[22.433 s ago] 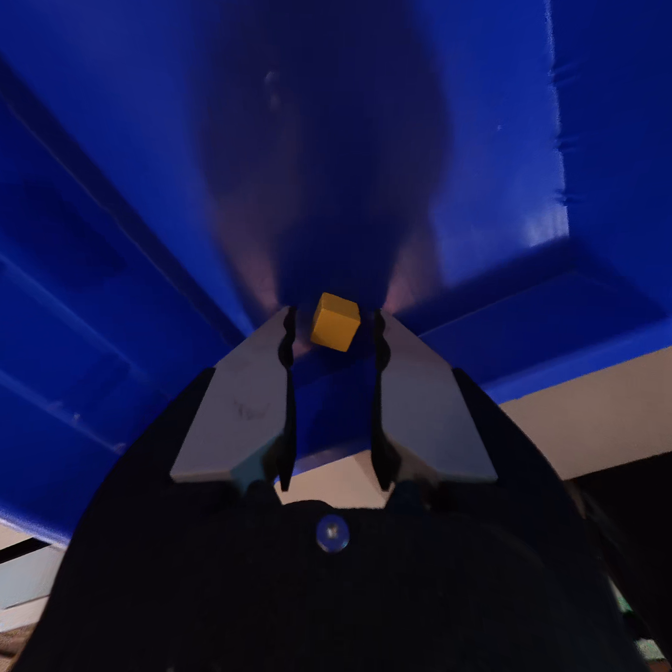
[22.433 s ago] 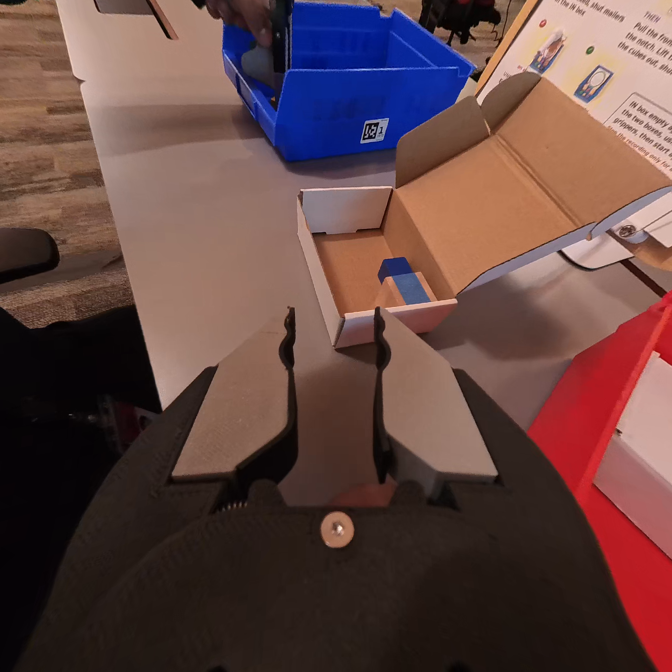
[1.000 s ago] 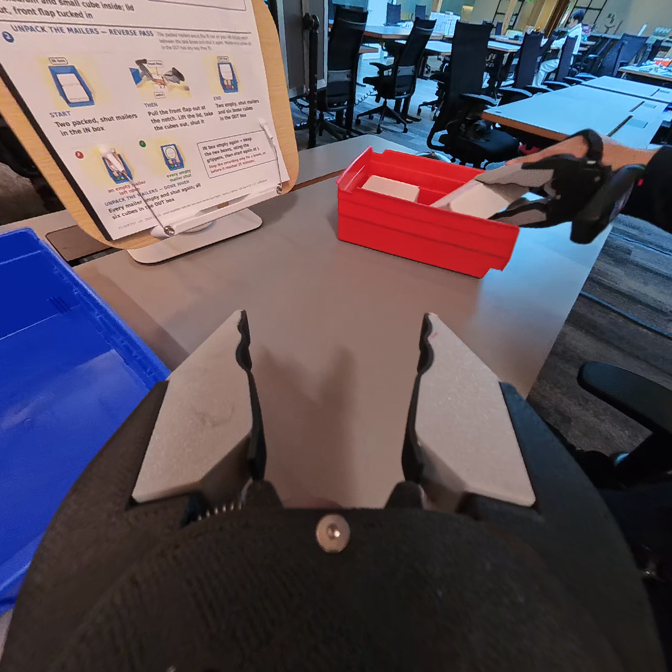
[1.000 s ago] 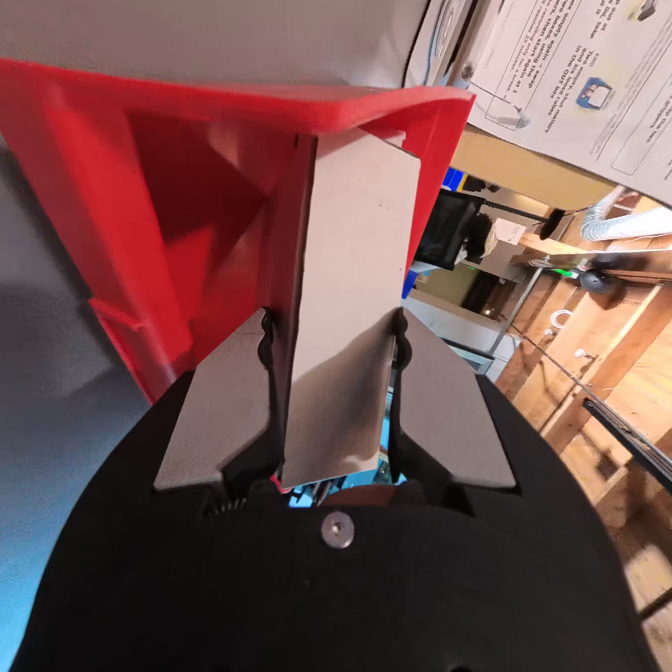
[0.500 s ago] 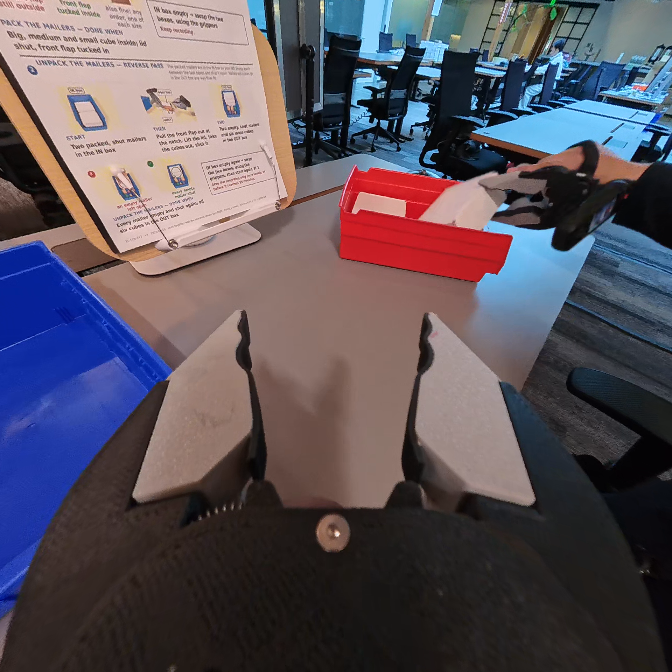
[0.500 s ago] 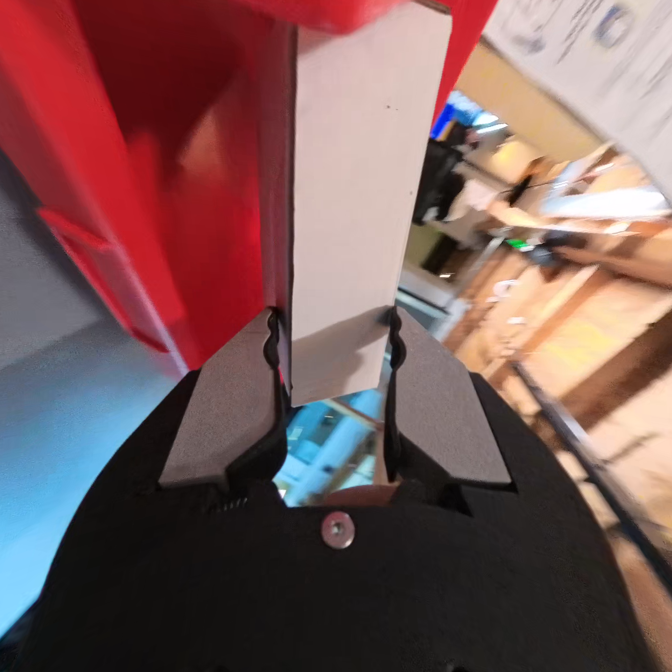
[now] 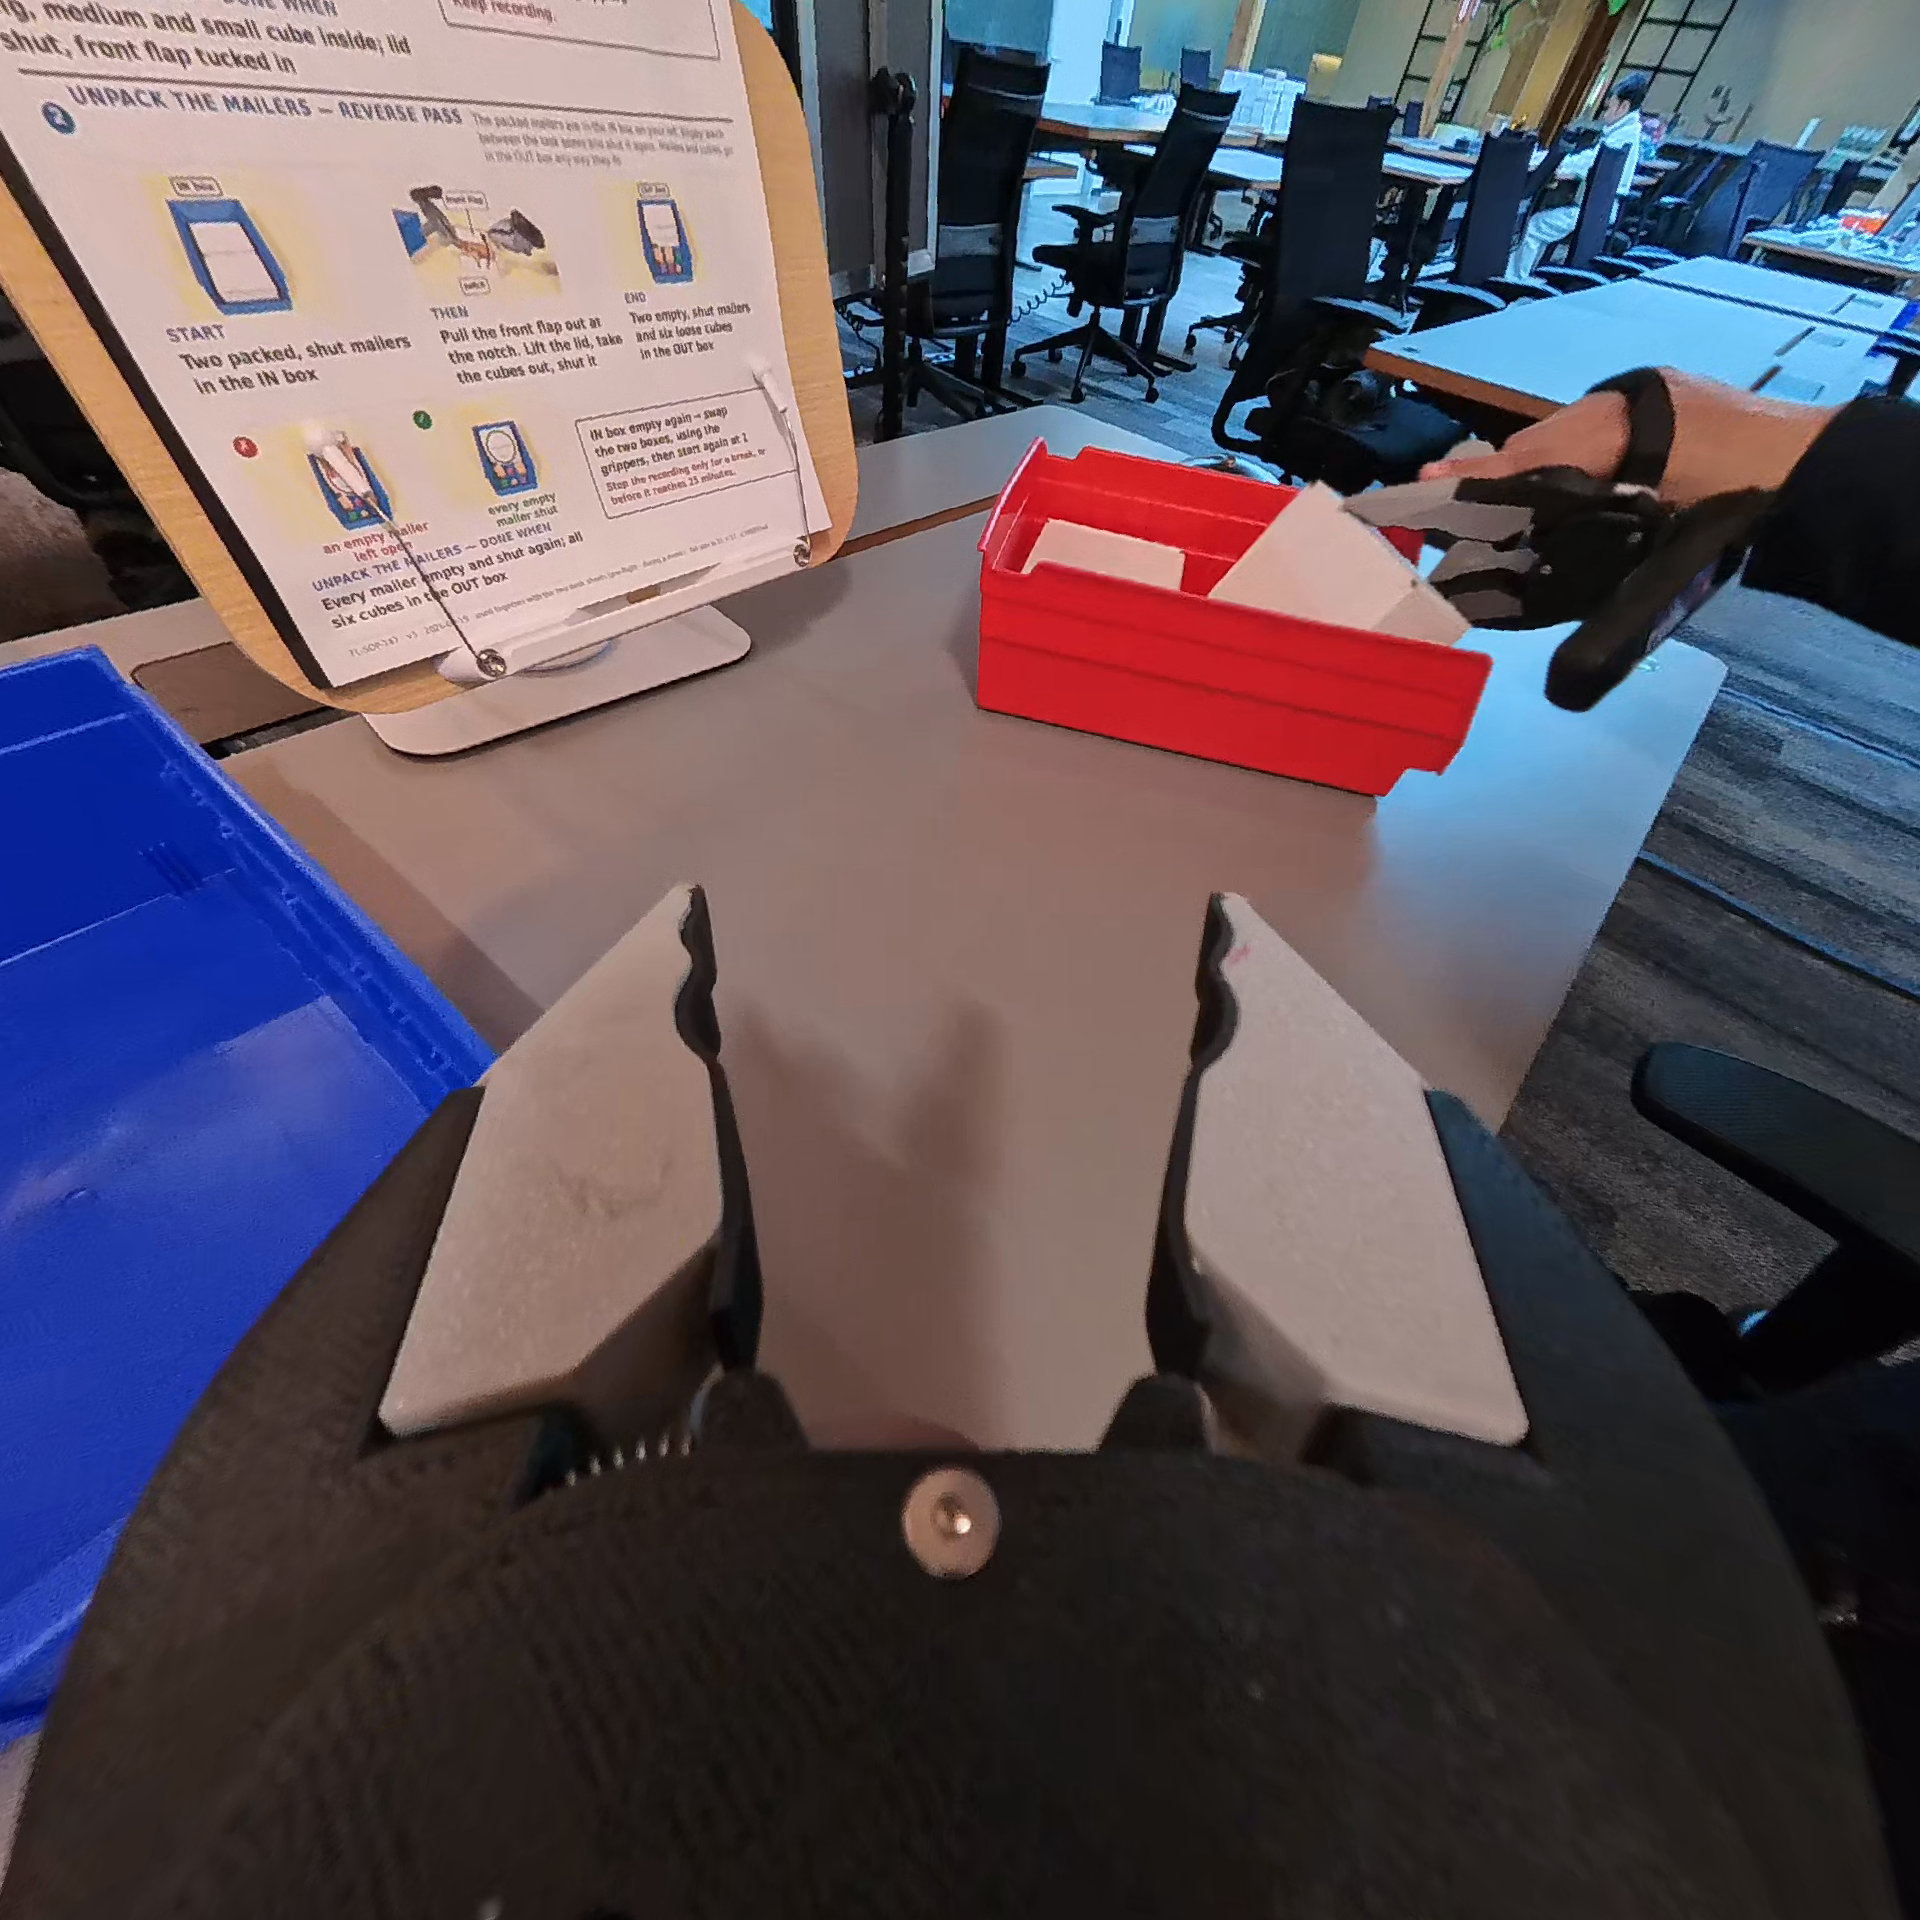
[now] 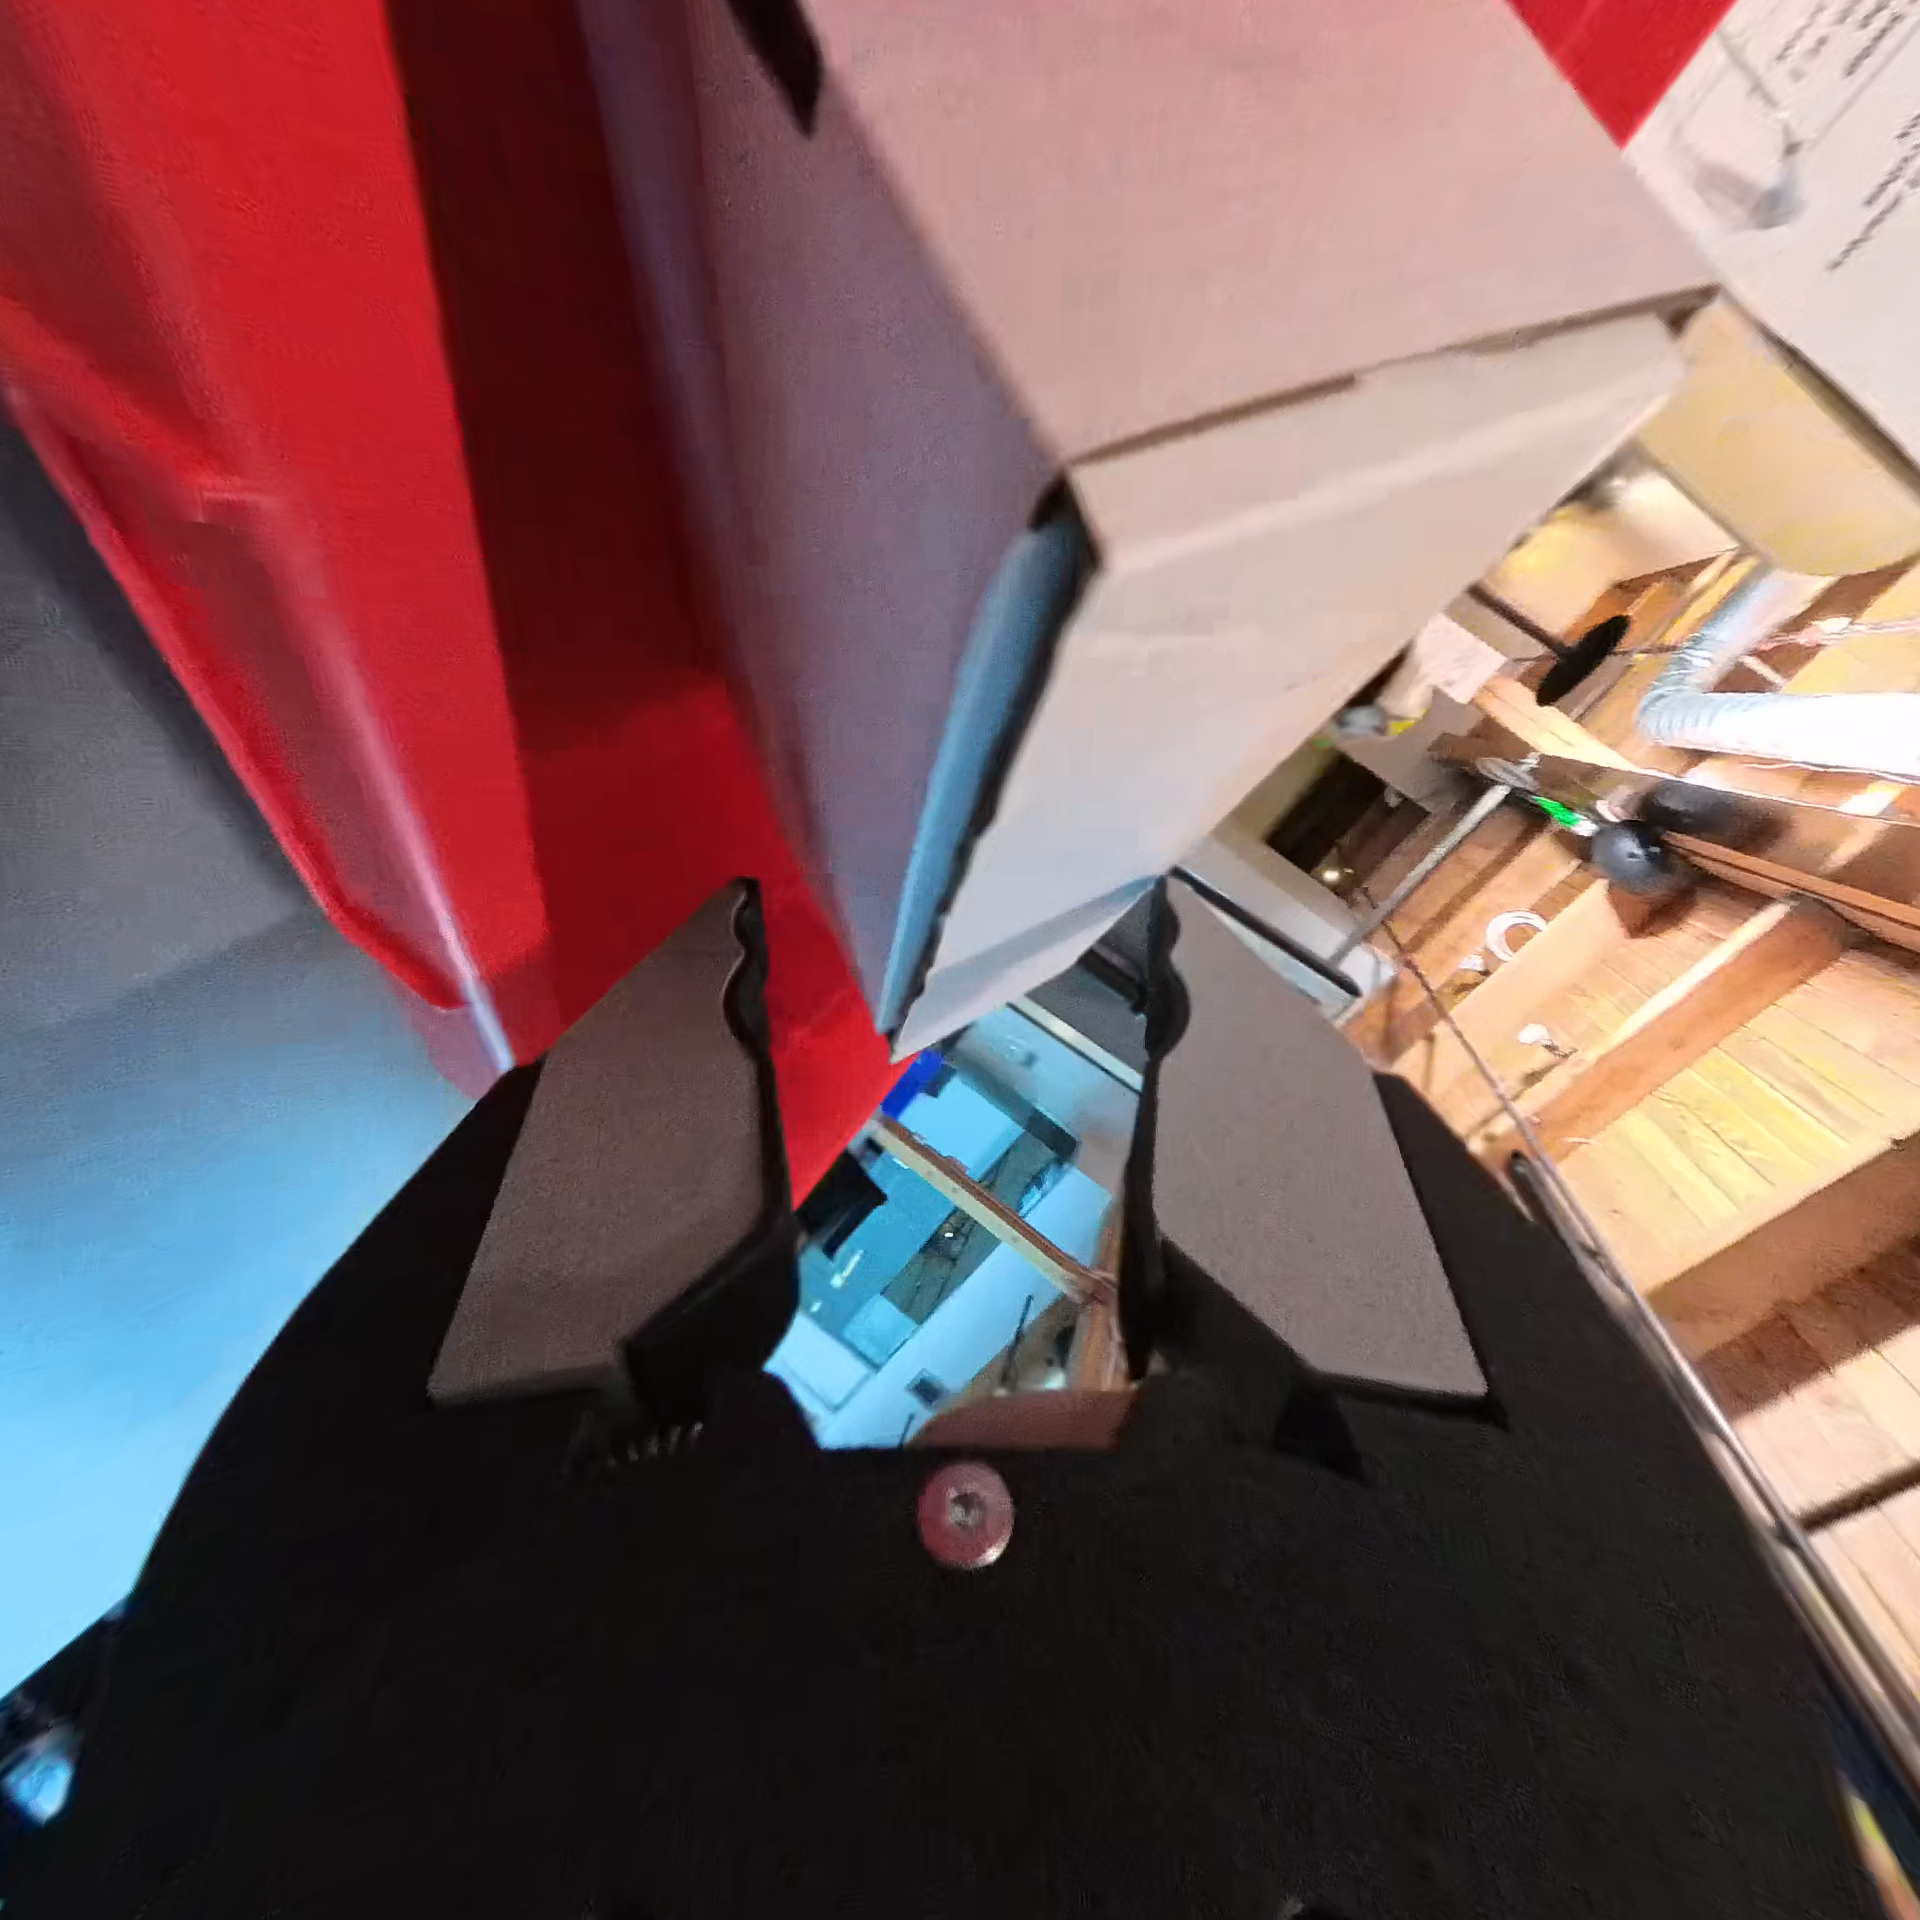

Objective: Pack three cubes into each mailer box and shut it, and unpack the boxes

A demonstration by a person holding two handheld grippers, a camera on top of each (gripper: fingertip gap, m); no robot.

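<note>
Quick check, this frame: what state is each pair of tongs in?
Left tongs: open, empty, over the table.
Right tongs: open, mailer box released, tilted in the red bin.

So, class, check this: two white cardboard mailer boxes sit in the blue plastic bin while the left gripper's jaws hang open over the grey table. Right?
Not quite. The two white cardboard mailer boxes, one lying flat and one tilted, are in the red plastic bin, not the blue one. The left wrist view shows this. The left gripper does hang open over the grey table.
</note>
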